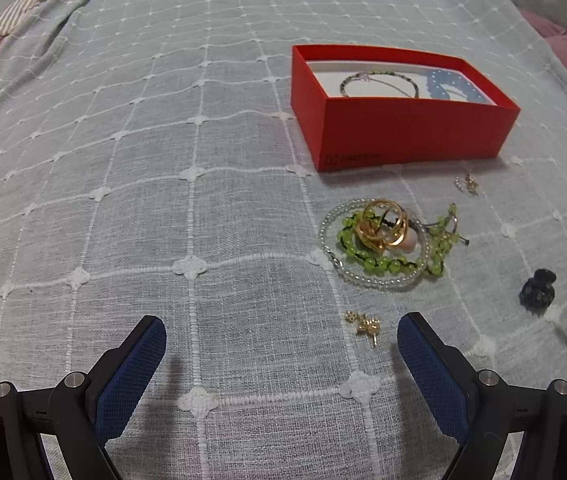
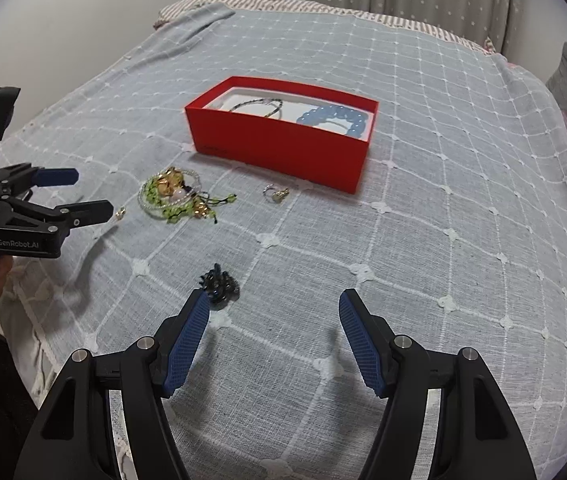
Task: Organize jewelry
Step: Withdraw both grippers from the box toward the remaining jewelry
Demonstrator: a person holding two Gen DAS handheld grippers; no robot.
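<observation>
A: Nearest item first. What lies closest to the left gripper (image 1: 281, 344)?

B: A small gold earring (image 1: 365, 325). It rests on the bedspread (image 1: 163, 160) just ahead of the gripper and beside its right-hand finger. The jaws are spread wide and hold nothing.

A: And the right gripper (image 2: 273, 316)?

B: Also spread and empty. A dark hair clip (image 2: 219, 280) lies just beyond the tip of its left-hand finger, close to it; whether they touch cannot be told.

A: Status of the task?

B: Partly done, by my reading. The red box (image 2: 283, 148) already holds a thin beaded bracelet (image 2: 259, 106) and a blue bead bracelet (image 2: 333, 118).

A: What is left outside the box?

B: A tangled pile (image 1: 387, 240): a green bead strand, a clear bead bracelet and gold rings, stacked together. It lies between the left gripper and the box. A separate small ring piece (image 2: 276, 193) lies near the front wall of the box. Add the earring and the clip.

A: Which item is best placed for pickup?

B: Probably the earring for the left gripper and the clip for the right. The pile may come up as a clump, since the strands overlap.
</observation>
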